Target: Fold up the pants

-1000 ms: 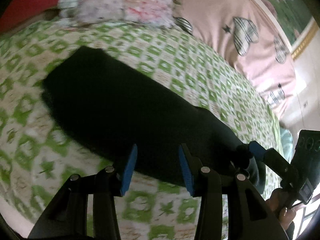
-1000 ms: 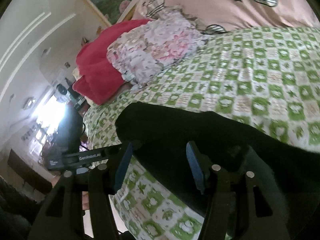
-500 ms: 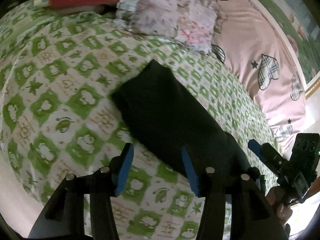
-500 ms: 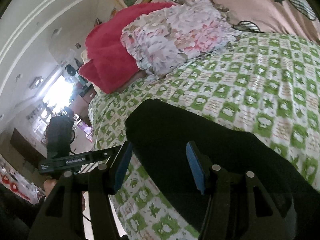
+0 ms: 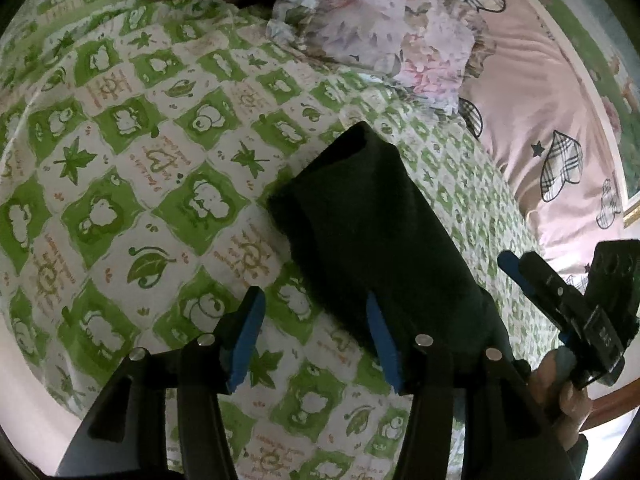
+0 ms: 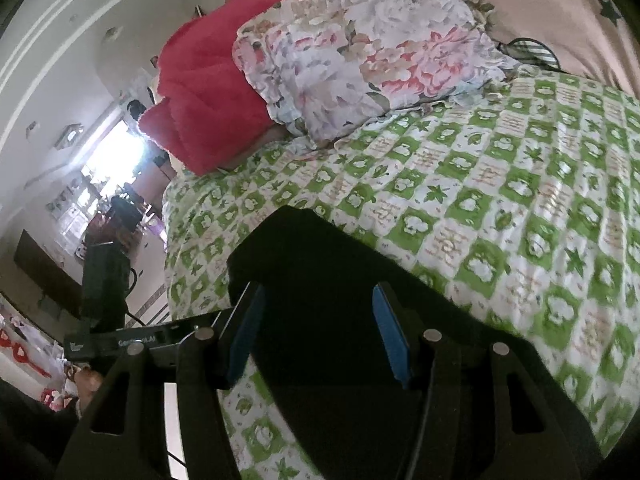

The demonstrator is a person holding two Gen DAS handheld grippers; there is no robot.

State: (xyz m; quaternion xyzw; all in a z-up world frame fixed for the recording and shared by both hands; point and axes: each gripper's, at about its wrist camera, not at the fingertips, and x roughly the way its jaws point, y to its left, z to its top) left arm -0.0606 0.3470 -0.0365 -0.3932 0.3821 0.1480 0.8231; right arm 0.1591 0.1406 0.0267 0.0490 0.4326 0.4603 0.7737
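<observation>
The black pants lie as a folded strip on the green-checked bedspread, their near end cut off behind the tool bodies. The left gripper stands apart over bare sheet, its jaws having just been opening, nothing between them. The right gripper gapes over dark cloth (contact with the pads is too murky to judge). Floral pillow beyond.

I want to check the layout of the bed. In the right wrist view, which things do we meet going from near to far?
Black pants → green checked sheet → flowered cushion → red blanket.
</observation>
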